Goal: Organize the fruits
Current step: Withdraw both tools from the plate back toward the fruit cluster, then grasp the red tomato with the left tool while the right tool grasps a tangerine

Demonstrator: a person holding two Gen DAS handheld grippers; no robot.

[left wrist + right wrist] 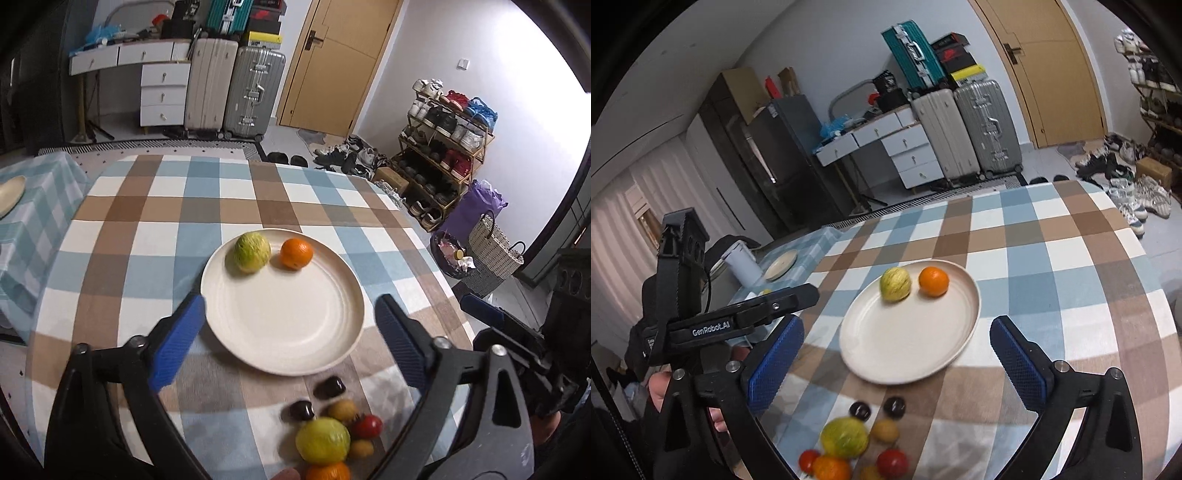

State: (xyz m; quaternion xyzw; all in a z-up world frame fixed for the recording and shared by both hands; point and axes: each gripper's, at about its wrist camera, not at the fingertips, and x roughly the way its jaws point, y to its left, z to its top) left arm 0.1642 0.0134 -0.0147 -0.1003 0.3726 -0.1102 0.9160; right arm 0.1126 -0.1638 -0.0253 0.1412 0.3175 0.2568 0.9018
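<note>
With both sets of blue pads spread wide and empty, the left gripper and right gripper hang over the white plate, where a green fruit sits beside an orange; loose fruits cluster nearer on the checked cloth.

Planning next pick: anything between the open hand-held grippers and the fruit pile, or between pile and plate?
Nothing visible. Both hand-held grippers hang open above the plate; the pile sits just short of it, bare cloth between.
</note>
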